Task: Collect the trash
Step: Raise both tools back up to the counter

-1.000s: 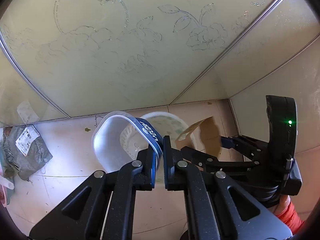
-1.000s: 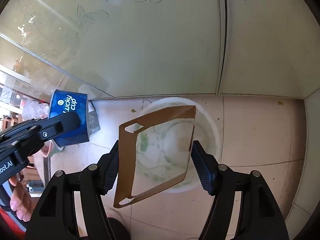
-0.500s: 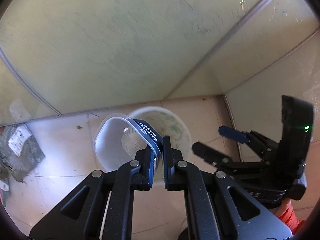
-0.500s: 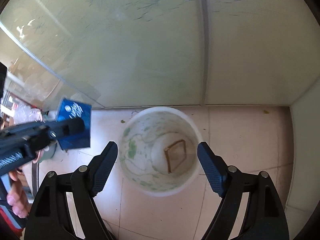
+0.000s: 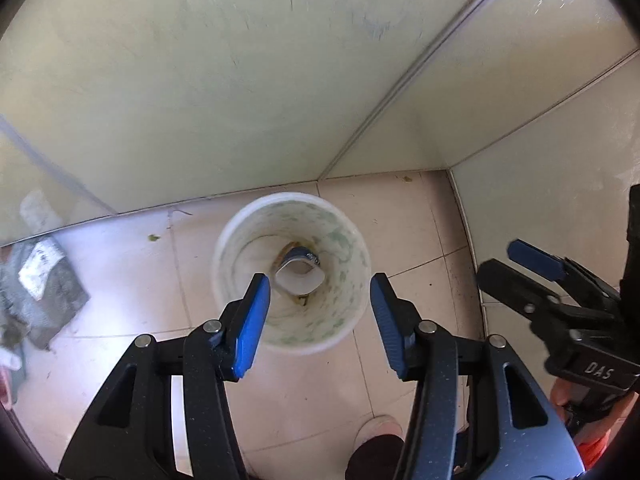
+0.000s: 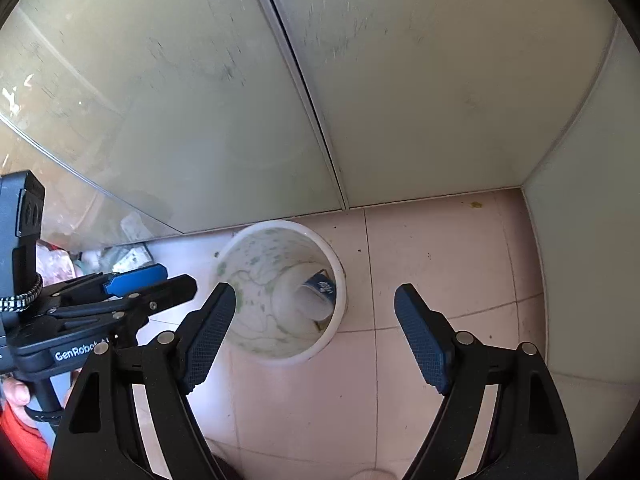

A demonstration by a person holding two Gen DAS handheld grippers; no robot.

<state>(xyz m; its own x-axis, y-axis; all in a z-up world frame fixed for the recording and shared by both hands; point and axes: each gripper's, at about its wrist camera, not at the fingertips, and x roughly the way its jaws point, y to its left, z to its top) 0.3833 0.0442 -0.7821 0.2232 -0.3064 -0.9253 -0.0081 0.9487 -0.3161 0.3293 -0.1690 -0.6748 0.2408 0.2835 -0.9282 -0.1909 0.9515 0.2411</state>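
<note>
We find the left gripper (image 5: 318,308) pointing steeply down over the bin (image 5: 224,264), its jaws apart with nothing between them; they have just been opening. The blue pads (image 5: 250,332) flank the bin mouth as seen from the left wrist camera, and neither touches the rim.

We find the right gripper (image 6: 314,330) also aimed down, jaws wide and empty, having been opening within this moment. Its pads (image 6: 208,336) stand apart from the bin, which sits between and beyond them in the right wrist view.

The blue cup (image 5: 298,272) lies at the bottom of the bin, on its side, with its white inside facing up toward the left camera. From the right wrist view we see its blue printed wall (image 6: 322,286) against the far inner side. A brown edge shows just beside the cup; we cannot tell what it is.

The bin is white with green marks inside and stands upright on the tiled floor (image 5: 400,220), near the foot of the pale panels (image 5: 240,80). A grey bag (image 5: 44,280) with a white label lies on the floor, well apart to the left. A shoe tip (image 5: 376,432) shows at the lower edge.
</note>
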